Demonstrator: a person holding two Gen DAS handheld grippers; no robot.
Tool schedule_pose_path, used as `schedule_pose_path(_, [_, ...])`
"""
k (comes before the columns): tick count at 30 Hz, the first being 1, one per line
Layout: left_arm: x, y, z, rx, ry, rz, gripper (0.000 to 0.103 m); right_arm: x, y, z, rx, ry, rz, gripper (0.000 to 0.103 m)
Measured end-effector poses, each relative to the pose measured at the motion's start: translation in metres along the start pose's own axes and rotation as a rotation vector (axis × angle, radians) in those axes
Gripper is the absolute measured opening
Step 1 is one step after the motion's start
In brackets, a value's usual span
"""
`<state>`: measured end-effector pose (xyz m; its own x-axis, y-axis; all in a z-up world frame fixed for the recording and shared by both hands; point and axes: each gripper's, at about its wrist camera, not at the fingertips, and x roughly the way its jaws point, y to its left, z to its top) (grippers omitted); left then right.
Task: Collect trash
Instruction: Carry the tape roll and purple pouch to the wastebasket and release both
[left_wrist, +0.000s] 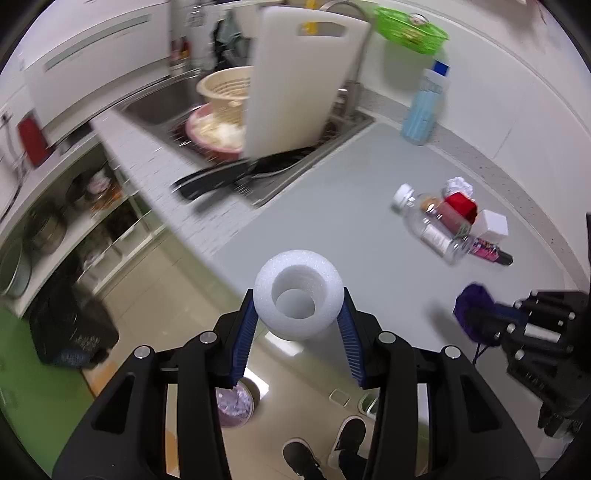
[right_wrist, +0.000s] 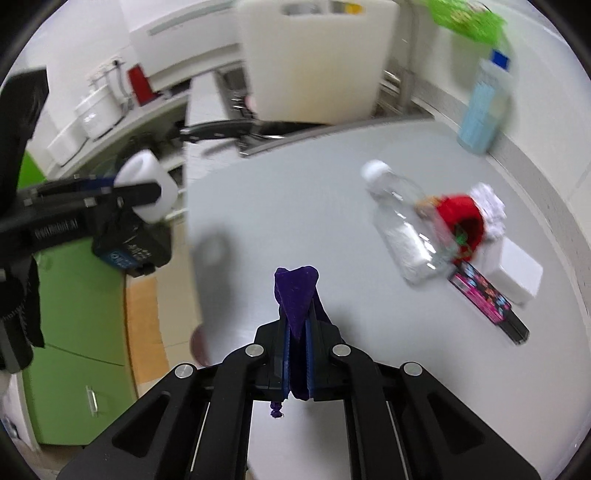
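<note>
From the left wrist view, the left hand-held gripper (left_wrist: 299, 314) held a white foam ring (left_wrist: 298, 294) between its blue pads, jaws spread to the ring's width, out past the edge of the grey surface (left_wrist: 332, 192) above the floor. Farther on the surface lay a clear plastic bottle (left_wrist: 428, 221), a red cup (left_wrist: 460, 206), a crumpled paper (left_wrist: 458, 184) and a white box (left_wrist: 493, 225), bunched together.

From the right wrist view, the right hand-held gripper (right_wrist: 297, 332) was closed almost fully on a purple cloth scrap (right_wrist: 295, 291) above the surface (right_wrist: 295, 192). The left hand-held gripper (right_wrist: 140, 192) with the foam ring (right_wrist: 147, 184) showed at the left.
</note>
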<state>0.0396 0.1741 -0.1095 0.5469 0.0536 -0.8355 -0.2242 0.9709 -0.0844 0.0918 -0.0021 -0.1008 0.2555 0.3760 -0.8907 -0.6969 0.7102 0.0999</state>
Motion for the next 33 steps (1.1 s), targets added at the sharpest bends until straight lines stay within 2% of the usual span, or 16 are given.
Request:
schedule_pose_path(3, [-0.013,0.026,-0.026,-0.043,0.001,0.040,0.043,0.002,0.031,0.004,-0.044,-0.009,0.038,0.006])
schedule_pose_path(8, [-0.021,0.076,-0.077,-0.131,0.030,0.097,0.043,0.029,0.082,0.004,-0.123,0.012,0.101,0.006])
schedule_pose_path(12, [-0.006,0.111,-0.119,-0.188,0.064,0.125,0.043,0.065,0.120,-0.005,-0.175,0.050,0.130,0.006])
schedule_pose_path(15, [0.019,0.136,-0.153,-0.231,0.096,0.137,0.043,0.100,0.145,-0.017,-0.213,0.082,0.145,0.006])
schedule_pose_path(19, [0.071,0.163,-0.199,-0.273,0.142,0.137,0.043,0.156,0.169,-0.039,-0.260,0.125,0.157,0.006])
schedule_pose_path(24, [0.158,0.190,-0.258,-0.311,0.202,0.128,0.043,0.223,0.184,-0.071,-0.296,0.171,0.163,0.006])
schedule_pose_path(33, [0.318,0.220,-0.357,-0.350,0.294,0.124,0.043,0.334,0.177,-0.134,-0.288,0.226,0.152,0.006])
